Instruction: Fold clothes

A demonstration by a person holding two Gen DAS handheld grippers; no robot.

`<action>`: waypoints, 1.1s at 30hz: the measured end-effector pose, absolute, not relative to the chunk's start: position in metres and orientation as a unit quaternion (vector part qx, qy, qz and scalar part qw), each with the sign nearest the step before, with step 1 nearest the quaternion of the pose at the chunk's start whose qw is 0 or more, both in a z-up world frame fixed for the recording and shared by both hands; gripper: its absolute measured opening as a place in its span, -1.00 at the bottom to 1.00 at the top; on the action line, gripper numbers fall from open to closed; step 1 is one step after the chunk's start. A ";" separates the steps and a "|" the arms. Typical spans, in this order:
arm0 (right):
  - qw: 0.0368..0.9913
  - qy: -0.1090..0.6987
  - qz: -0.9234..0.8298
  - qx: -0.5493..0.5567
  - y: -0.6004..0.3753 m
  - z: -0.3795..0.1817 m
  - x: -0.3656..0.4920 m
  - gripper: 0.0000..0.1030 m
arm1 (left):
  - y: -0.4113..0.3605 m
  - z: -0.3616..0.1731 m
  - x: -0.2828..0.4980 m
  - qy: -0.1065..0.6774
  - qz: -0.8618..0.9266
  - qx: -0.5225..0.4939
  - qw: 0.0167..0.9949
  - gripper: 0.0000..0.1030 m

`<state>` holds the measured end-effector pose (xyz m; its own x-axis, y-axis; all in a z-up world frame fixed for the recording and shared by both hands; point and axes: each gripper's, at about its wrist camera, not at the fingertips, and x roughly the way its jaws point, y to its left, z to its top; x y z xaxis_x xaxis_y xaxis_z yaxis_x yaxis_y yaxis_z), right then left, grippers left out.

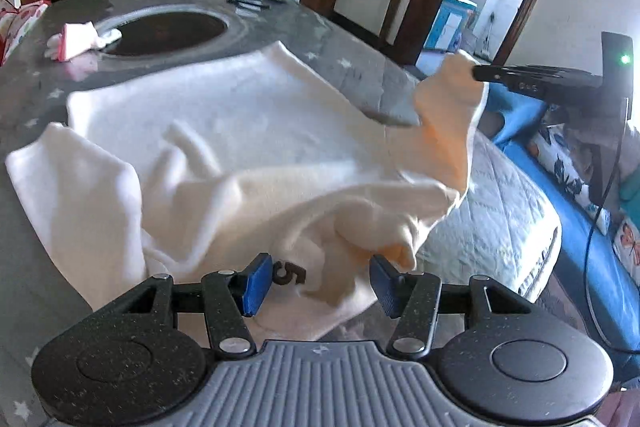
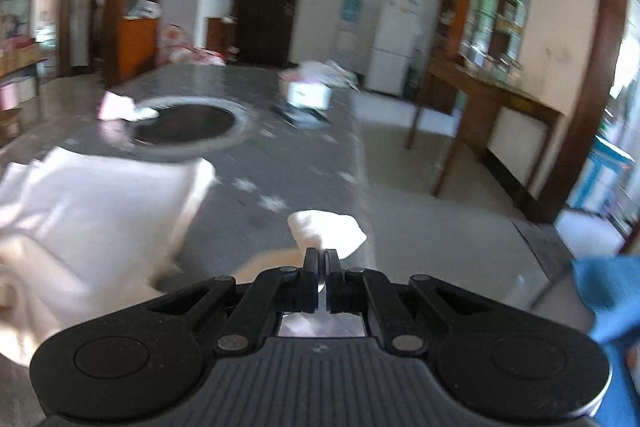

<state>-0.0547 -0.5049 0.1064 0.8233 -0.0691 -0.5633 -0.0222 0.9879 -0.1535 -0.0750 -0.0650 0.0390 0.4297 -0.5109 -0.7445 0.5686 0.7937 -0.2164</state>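
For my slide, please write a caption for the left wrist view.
Right gripper lifts a corner of the cream garment while left gripper hovers open.

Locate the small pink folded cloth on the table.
In the left wrist view the small pink folded cloth lies far left on the grey table, touching the left rim of the dark round inset, beyond the cream garment.

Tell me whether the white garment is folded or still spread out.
Not folded: the white garment lies rumpled on the table, one corner lifted in the shut right claw.

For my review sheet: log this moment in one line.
right gripper: shut on cream garment, corner lifted | left gripper: open at near hem | fold: unfinished
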 end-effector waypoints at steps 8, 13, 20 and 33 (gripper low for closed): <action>0.936 0.339 -0.077 -0.063 -0.536 0.079 -0.062 -0.90 | -0.059 0.037 -0.093 0.432 -0.337 0.054 0.835 -0.12; 0.940 0.336 0.005 -0.057 -0.508 0.084 -0.065 -0.87 | -0.057 0.040 -0.101 0.427 -0.353 0.066 0.830 -0.11; 0.916 0.340 0.196 -0.079 -0.427 0.098 -0.077 -0.78 | -0.053 0.051 -0.112 0.413 -0.351 0.076 0.837 -0.08; 0.862 0.355 0.325 -0.162 -0.334 0.083 -0.107 -0.64 | -0.056 0.043 -0.104 0.411 -0.334 0.079 0.844 -0.20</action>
